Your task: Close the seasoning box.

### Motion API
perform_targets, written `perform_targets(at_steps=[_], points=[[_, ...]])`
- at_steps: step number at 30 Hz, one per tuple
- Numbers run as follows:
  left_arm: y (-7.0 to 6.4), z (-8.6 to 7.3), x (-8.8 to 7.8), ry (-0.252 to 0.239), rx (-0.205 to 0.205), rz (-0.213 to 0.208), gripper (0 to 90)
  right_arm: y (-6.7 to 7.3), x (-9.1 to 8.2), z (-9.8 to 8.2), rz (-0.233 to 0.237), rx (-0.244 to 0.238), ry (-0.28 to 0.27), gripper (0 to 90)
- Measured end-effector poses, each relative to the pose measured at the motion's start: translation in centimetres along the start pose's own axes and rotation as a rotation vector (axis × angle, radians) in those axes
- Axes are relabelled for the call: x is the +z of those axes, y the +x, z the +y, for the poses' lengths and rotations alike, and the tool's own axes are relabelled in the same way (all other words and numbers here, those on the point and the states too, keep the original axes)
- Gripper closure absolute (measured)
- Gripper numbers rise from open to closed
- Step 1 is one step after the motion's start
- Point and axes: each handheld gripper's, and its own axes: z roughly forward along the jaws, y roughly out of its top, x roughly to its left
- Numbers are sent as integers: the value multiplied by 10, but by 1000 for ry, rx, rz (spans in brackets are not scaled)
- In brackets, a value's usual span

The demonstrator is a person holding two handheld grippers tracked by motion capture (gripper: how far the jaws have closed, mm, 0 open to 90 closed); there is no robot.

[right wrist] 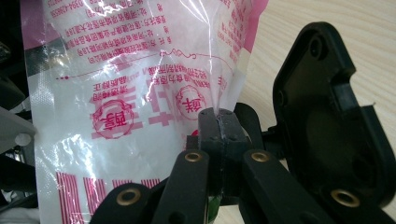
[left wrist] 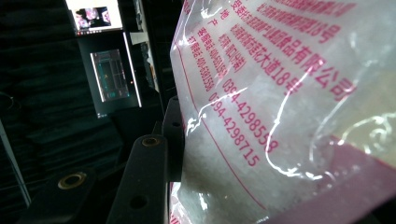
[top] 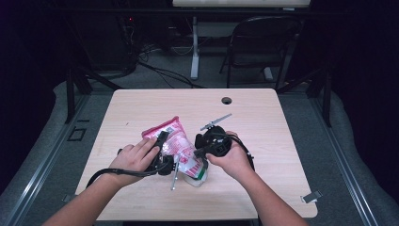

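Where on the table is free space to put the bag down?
The far half of the table, between the cable hole and the back edge, is bare, as are the strips along the left and right edges. It is crowded at the near middle, where the bag sits between the left hand-held gripper and the right hand-held gripper.

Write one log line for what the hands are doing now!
left gripper: clamped on pink bag | right gripper: pinching bag edge | bag: above wooden table
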Motion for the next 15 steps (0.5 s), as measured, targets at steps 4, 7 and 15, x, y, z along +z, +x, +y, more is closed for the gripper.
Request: perform_targets(at_steps=[4,7,15], points=[[-1,1,0,-4,4,1,677,-1,-1,-2,-2,13,-10,900],[-1,1,1,-6,10,2,679,-2,0,-2,-8,9,-2,900],[-1,0,0,-3,26,8,683,-3,1,-2,0,13,-5,900]])
